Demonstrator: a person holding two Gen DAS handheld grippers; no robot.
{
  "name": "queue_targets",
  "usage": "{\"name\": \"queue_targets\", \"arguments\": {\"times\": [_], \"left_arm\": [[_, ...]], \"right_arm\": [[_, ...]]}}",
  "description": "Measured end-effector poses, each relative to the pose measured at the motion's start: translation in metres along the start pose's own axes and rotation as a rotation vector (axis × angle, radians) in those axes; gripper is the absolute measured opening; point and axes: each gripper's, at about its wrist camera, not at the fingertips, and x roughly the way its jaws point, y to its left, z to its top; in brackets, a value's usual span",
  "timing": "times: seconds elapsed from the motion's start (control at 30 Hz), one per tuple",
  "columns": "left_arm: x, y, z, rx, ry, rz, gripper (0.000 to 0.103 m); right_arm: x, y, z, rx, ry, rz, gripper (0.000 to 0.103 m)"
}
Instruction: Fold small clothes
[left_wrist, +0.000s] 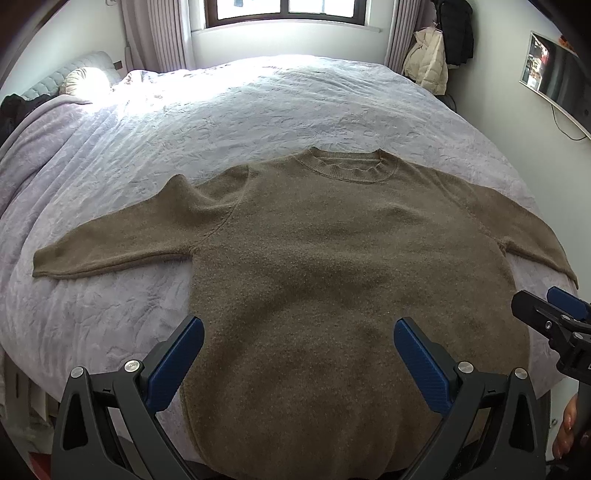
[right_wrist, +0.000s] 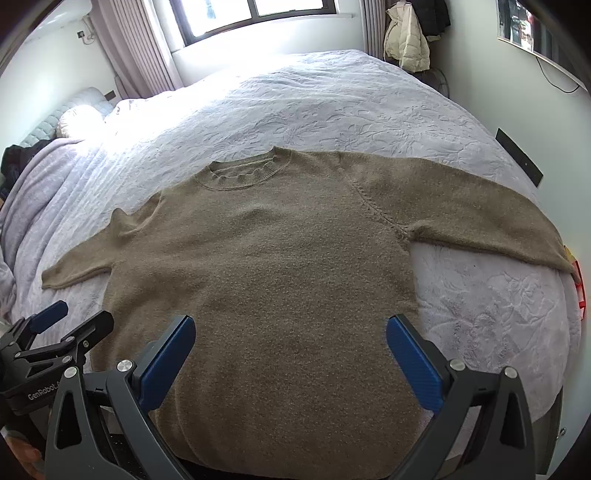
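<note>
A brown knitted sweater (left_wrist: 325, 266) lies flat, front up, on a bed covered with a pale lilac quilted bedspread (left_wrist: 258, 110). Its round ribbed collar (left_wrist: 347, 166) points to 12 o'clock toward a window (left_wrist: 284, 11), and its hem hangs at 6 o'clock over the near edge of the bed. Both sleeves are spread sideways: the left sleeve (left_wrist: 110, 247) reaches toward 9 o'clock, the right sleeve (right_wrist: 480, 214) toward 3 o'clock.

The left hand-held gripper (left_wrist: 299, 343) hovers above the lower part of the sweater, its 2 blue-padded fingers (left_wrist: 177, 365) spread wide apart with nothing between them. The right hand-held gripper (right_wrist: 291, 339) hovers beside it, likewise spread wide and empty. Coats (left_wrist: 439, 55) hang by the wall at 1 o'clock.
</note>
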Motion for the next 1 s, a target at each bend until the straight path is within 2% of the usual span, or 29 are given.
{"name": "queue_targets", "arguments": {"times": [1.0], "left_arm": [[0.0025,0.0011,-0.0026,0.009,0.022,0.018,0.103]], "right_arm": [[0.0015,0.0041,-0.0017,-0.014,0.008,0.008,0.103]]}}
